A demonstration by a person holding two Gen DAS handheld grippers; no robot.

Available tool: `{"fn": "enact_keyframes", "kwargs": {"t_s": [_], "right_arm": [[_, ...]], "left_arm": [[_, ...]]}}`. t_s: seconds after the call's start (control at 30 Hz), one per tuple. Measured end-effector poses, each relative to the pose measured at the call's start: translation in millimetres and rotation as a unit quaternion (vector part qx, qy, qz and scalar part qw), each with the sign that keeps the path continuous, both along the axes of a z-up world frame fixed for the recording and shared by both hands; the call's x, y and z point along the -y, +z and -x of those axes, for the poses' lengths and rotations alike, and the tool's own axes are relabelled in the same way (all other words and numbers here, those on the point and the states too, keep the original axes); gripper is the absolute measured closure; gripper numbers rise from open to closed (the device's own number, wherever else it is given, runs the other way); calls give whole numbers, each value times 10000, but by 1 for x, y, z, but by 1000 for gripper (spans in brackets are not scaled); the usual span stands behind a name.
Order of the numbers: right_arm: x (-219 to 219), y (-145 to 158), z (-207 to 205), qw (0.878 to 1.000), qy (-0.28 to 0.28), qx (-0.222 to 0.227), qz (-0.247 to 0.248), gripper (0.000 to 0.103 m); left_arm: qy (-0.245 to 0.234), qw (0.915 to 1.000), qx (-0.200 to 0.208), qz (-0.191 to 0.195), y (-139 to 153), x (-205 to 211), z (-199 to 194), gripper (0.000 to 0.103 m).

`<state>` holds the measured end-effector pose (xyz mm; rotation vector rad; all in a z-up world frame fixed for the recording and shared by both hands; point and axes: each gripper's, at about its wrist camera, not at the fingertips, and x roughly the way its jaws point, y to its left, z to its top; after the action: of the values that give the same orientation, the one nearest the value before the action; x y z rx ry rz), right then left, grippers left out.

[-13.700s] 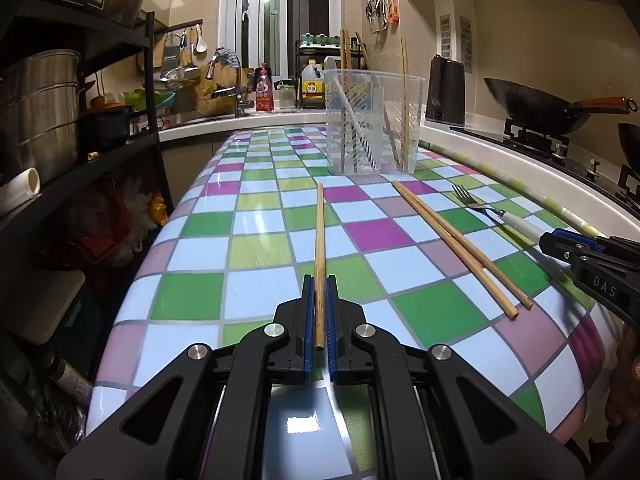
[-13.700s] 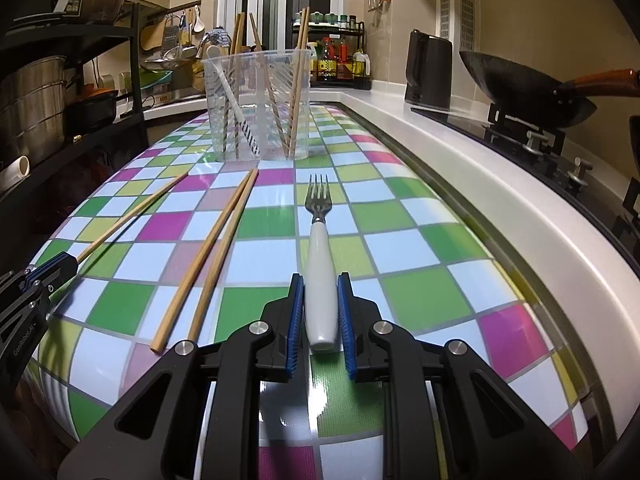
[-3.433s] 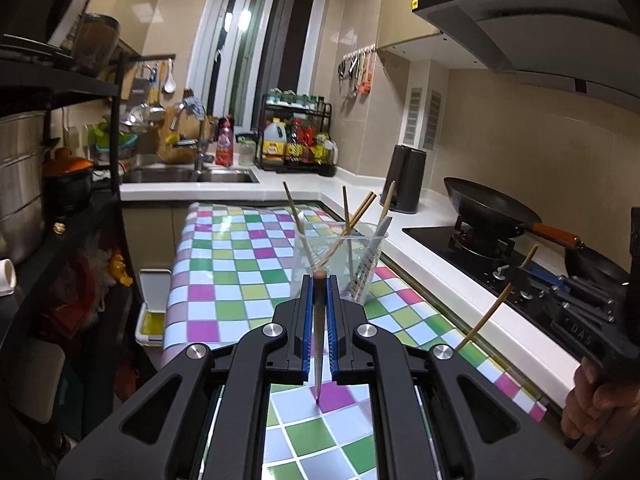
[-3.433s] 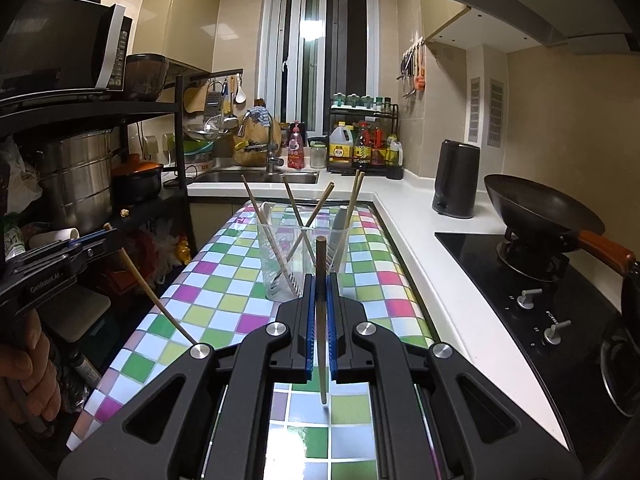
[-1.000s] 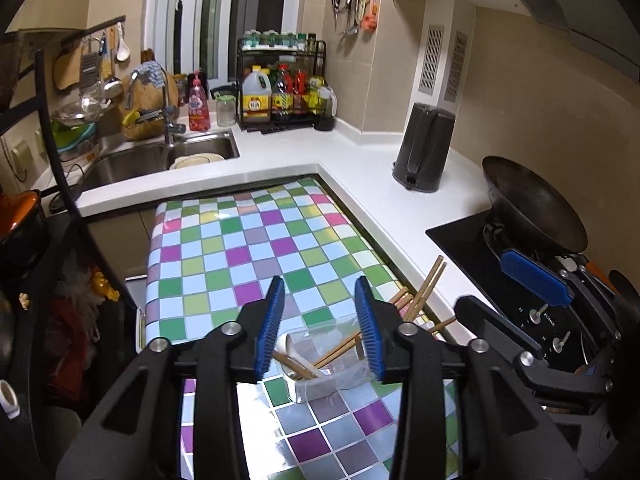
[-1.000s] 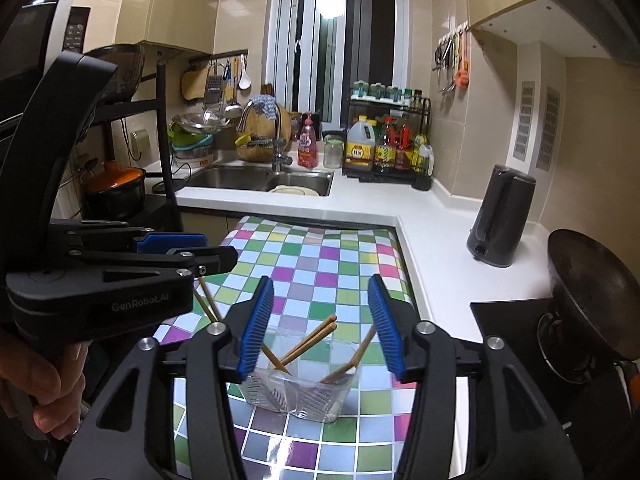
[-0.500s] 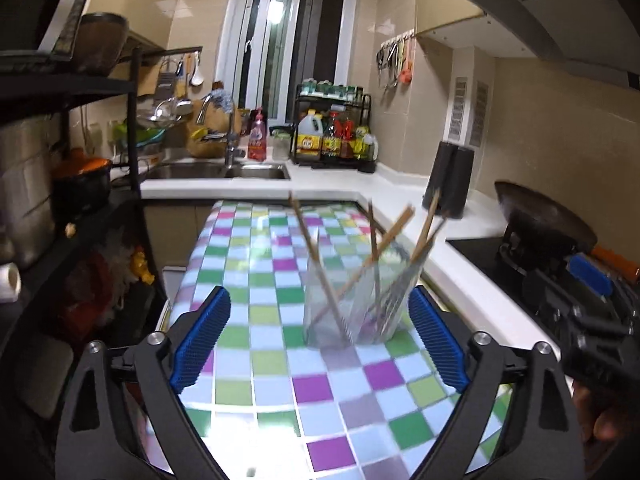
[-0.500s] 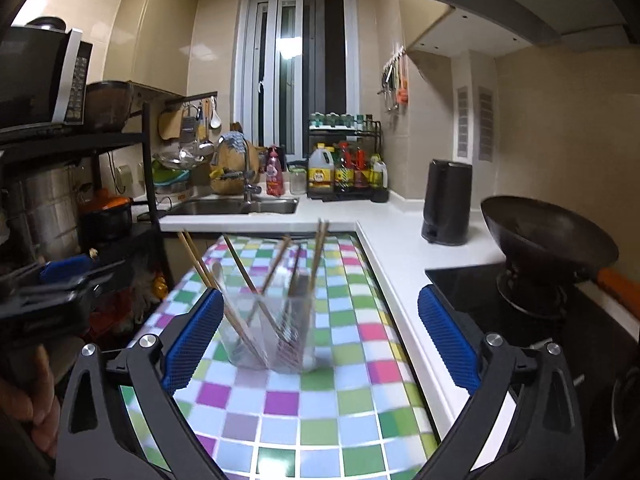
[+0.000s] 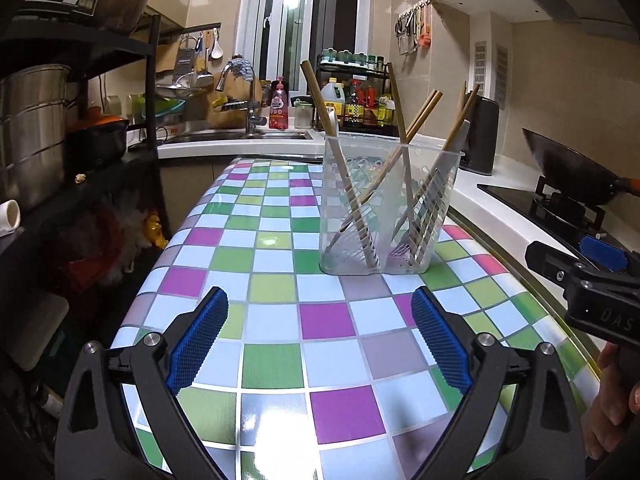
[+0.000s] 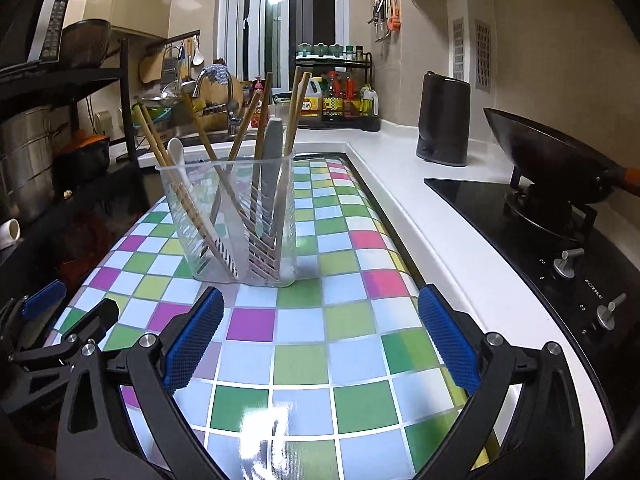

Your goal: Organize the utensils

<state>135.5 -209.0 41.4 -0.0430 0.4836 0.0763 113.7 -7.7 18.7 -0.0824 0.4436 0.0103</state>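
Note:
A clear plastic utensil holder (image 9: 386, 216) stands on the checkered table (image 9: 280, 320); it also shows in the right wrist view (image 10: 232, 220). Several wooden chopsticks (image 9: 416, 120) and white-handled utensils (image 10: 176, 152) lean inside it. My left gripper (image 9: 320, 340) is wide open and empty, low over the table in front of the holder. My right gripper (image 10: 320, 340) is wide open and empty, also in front of the holder. The right gripper shows at the right edge of the left wrist view (image 9: 592, 276); the left gripper shows at the lower left of the right wrist view (image 10: 52, 340).
A white counter (image 10: 400, 184) runs along the table's right side with a black kettle (image 10: 442, 120), a stove (image 10: 540, 240) and a wok (image 10: 548, 152). A sink (image 9: 240, 134) and bottle rack (image 9: 352, 100) stand at the back. Dark shelves with pots (image 9: 32, 128) stand left.
Both grippers have dropped lower and closer to the table, staying wide open and empty. The holder looms larger in both views.

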Motion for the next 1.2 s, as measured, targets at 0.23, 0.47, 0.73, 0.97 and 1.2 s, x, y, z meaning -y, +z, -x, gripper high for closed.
{"fn": "enact_keyframes", "kwargs": {"t_s": [0.23,0.47,0.73,0.97,1.2], "right_arm": [[-3,-5,2,10000,76,-36,16,7],[-2,-6,2,10000,70,-64,15,7],[-2,-7,1,9999,65,-81,24,7],[0,-6,0,10000,46,-83,16,7],[1,-6,-1,10000,37,-81,12,7]], "left_arm": [[137,9999,24,84,-3,-6,-1,13],[93,9999,-9,59,-6,-5,-2,11],[15,9999,-117,65,-8,-3,-4,7],[24,9998,-177,125,-10,-6,-6,7],[54,9998,-158,102,-10,-5,-6,7]]}}
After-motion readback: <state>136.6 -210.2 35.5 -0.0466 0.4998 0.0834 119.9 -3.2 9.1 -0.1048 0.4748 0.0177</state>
